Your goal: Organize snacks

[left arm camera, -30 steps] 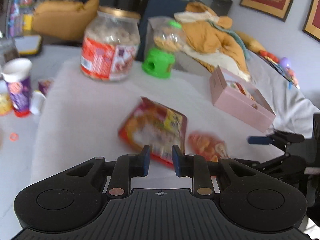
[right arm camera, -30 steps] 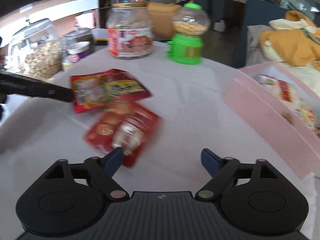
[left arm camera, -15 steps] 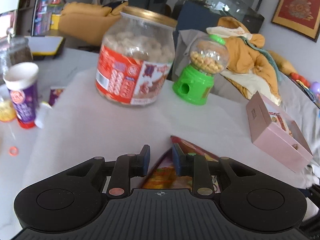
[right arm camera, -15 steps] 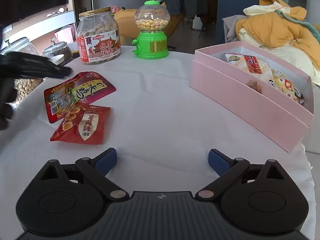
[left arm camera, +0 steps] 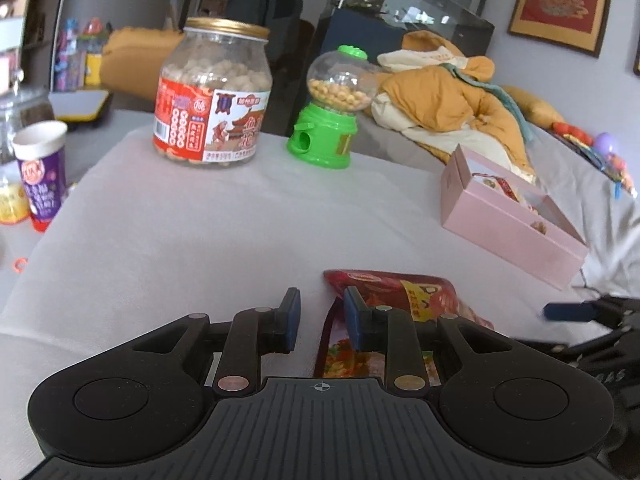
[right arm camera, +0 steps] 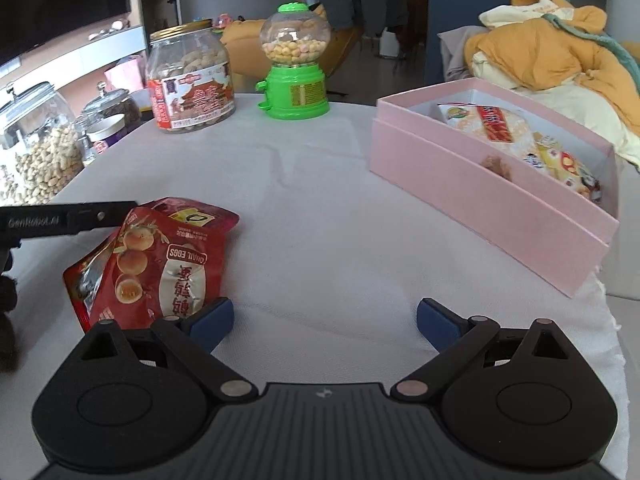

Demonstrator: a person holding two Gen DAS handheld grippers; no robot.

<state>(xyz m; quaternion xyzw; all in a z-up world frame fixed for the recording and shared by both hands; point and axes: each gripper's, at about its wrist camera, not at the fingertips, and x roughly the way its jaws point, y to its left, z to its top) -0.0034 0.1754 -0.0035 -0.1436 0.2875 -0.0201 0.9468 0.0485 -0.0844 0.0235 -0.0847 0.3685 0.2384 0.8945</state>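
A red quail-egg packet (right arm camera: 160, 264) lies on the white tablecloth at the left of the right wrist view, partly over a second red packet (right arm camera: 192, 210). In the left wrist view a red packet (left arm camera: 400, 292) lies under and beside my left gripper's right finger. My left gripper (left arm camera: 318, 314) is narrowly open with nothing between its pads. My right gripper (right arm camera: 324, 320) is wide open and empty, its left finger next to the quail-egg packet. An open pink box (right arm camera: 500, 200) with several snack packs stands at the right; it also shows in the left wrist view (left arm camera: 508, 220).
A peanut jar (left arm camera: 212, 96) and a green candy dispenser (left arm camera: 328, 120) stand at the table's far side. A purple cup (left arm camera: 38, 172) and glass jars (right arm camera: 36, 148) stand off the left edge. Yellow bedding (right arm camera: 552, 48) lies behind the box.
My left gripper has come down low beside the red packets and its jaws have opened slightly. My right gripper has moved closer to the quail-egg packet and stays wide open.
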